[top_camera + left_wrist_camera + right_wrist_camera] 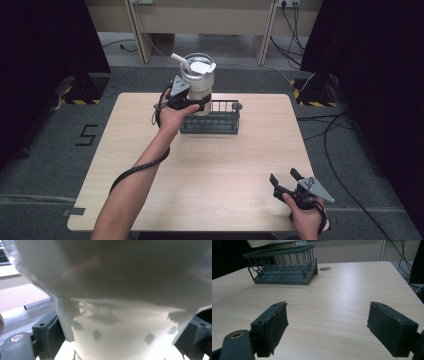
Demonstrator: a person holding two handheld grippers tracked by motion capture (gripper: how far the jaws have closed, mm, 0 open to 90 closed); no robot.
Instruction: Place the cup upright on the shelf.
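Observation:
A white tumbler (199, 82) with a lid and a bent straw is held up over the left end of a dark wire rack (210, 122) at the table's far middle. My left gripper (200, 104) is shut on the tumbler's lower body. In the left gripper view the tumbler (125, 335) sits very close between the two jaws, blurred. My right gripper (284, 177) stands open low over the front right of the table with nothing between its pads (272, 327). From there the rack (284, 267) lies ahead to the left, with the tumbler's base (259, 242) just above it.
The light wooden table (225, 170) has a round cable hole (237, 106) just right of the rack. Black curtains stand on both sides. Cables (330, 150) run over the floor at the right. Desk legs stand behind the table.

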